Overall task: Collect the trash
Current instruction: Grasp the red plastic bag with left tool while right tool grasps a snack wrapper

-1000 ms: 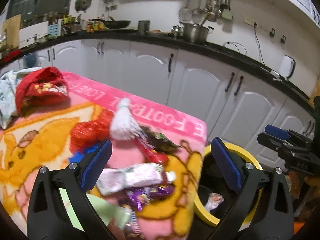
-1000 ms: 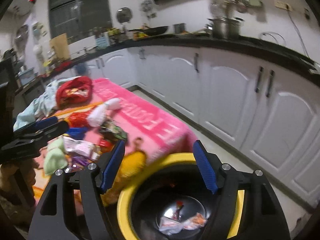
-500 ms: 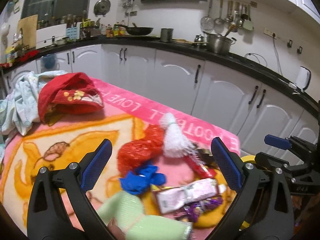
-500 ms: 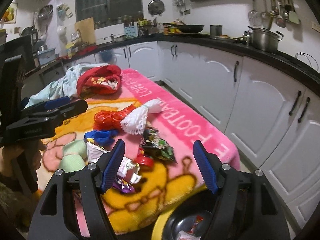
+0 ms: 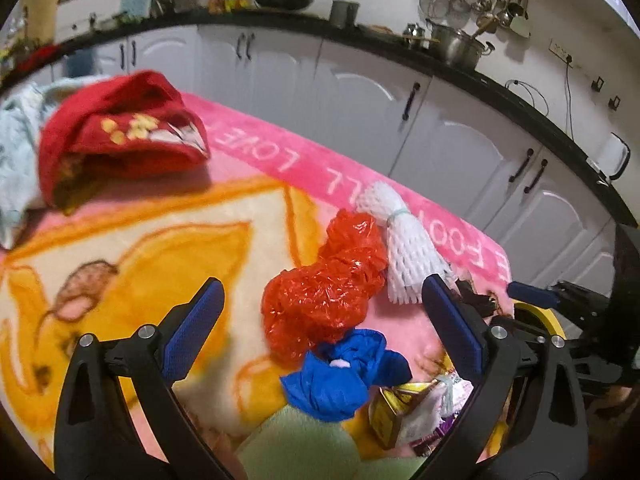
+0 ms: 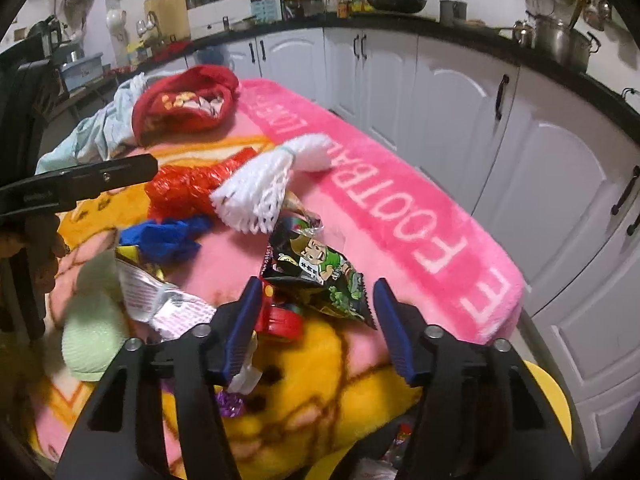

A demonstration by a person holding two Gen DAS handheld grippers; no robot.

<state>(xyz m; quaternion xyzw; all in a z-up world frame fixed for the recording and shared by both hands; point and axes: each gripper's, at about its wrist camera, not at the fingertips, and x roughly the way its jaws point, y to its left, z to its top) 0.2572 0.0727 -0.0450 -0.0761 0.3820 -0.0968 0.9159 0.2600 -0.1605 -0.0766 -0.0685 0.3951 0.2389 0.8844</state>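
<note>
Between left claw [image 5: 322,326] fingers: red bag [image 5: 324,284].

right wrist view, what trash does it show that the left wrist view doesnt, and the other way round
Only the right wrist view shows the green cartoon snack packet and a red cap, between the open right gripper.

Only the left wrist view shows the open left gripper framing the red plastic bag.

Both show that bag, the white foam net, the blue wrapper and the yellow-rimmed bin.
</note>
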